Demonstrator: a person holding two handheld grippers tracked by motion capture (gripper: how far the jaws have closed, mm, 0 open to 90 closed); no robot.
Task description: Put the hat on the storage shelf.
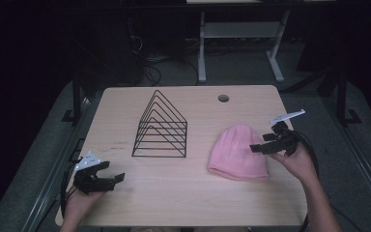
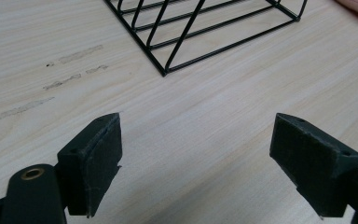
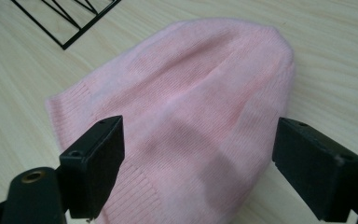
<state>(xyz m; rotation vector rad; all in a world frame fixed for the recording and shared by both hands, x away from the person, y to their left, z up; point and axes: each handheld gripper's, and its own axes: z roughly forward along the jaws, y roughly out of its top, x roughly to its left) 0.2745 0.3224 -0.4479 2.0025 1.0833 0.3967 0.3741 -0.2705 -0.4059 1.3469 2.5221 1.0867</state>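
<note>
A pink knitted beanie (image 1: 237, 153) lies flat on the wooden table (image 1: 188, 203), right of centre. My right gripper (image 1: 260, 146) hovers over the beanie's right side, jaws wide apart; in the right gripper view the beanie (image 3: 191, 107) spreads out below and between the open jaws. A black wire rack (image 1: 161, 126) shaped like a triangular prism stands at the table's middle. My left gripper (image 1: 110, 173) is open near the front left corner, above bare wood; the rack's corner (image 2: 168, 65) lies ahead of it.
A round cable hole (image 1: 223, 98) sits in the table near the far edge. Faint scuff marks (image 2: 74, 55) streak the wood left of the rack. Beyond the table stand a white desk frame (image 1: 241, 34) and dark cabling on the floor.
</note>
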